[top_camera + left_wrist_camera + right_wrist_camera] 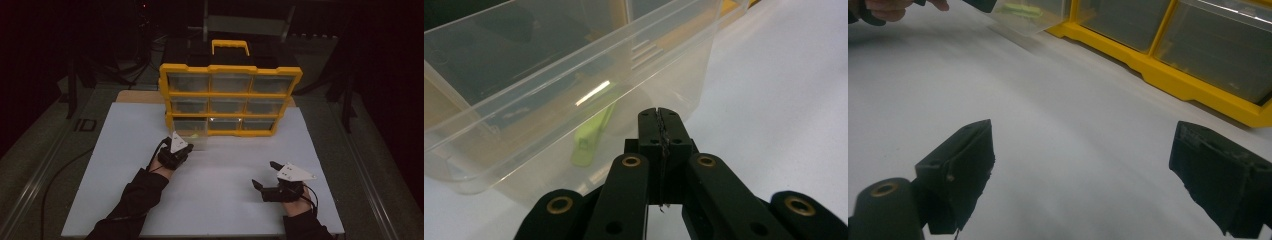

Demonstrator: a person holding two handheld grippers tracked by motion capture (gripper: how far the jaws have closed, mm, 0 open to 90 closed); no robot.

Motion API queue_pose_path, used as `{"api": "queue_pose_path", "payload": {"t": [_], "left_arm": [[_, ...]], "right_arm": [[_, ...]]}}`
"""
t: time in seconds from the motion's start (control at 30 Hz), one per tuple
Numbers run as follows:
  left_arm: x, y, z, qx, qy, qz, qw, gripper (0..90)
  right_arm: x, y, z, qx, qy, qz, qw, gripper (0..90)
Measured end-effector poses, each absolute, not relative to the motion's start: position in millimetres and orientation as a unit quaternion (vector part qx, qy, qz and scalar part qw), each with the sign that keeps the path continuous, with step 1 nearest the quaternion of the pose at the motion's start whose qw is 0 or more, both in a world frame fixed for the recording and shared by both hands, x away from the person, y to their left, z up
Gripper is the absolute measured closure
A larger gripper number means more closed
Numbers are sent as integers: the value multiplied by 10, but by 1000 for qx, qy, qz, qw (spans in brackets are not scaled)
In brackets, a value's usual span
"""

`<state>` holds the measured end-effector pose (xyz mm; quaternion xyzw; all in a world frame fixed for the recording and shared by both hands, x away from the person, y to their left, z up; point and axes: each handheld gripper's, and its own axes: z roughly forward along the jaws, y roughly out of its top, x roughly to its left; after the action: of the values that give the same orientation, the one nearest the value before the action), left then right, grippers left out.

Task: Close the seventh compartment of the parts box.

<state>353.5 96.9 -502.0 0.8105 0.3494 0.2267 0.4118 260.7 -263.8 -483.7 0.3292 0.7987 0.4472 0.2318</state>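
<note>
Clear plastic drawer (574,100), holding a lime-green clip (591,137), pulled from yellow organiser's (230,100) lower-left corner; left gripper (659,116) nearest, pinched shut, empty, at its front wall. Right gripper (1083,175) wide open, empty.

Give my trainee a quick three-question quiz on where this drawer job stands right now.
1. True or false: the left gripper is shut, with nothing between its jaws.
2. Which drawer of the yellow plastic organiser cabinet is pulled out? A bottom left, B top right, C middle.
3. What lies inside the clear plastic drawer?

Key: 1 true. 2 A. 3 A light green, flat object; the right gripper waits open over the white board.
</note>
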Motion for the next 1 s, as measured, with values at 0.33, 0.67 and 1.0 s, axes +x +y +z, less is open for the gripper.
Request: {"api": "queue_pose_path", "payload": {"t": [0.33,0.67,1.0], "left_arm": [[3588,963,-5007,809,352,228,411,900],[3670,955,-5008,806,357,233,411,900],[3764,937,-5012,802,364,234,412,900]], "right_arm": [[2606,-2638,-4833,329,798,448,233,110],[2603,-2635,-4828,328,799,447,233,110],[2596,-2637,-4825,327,798,448,234,110]]}}
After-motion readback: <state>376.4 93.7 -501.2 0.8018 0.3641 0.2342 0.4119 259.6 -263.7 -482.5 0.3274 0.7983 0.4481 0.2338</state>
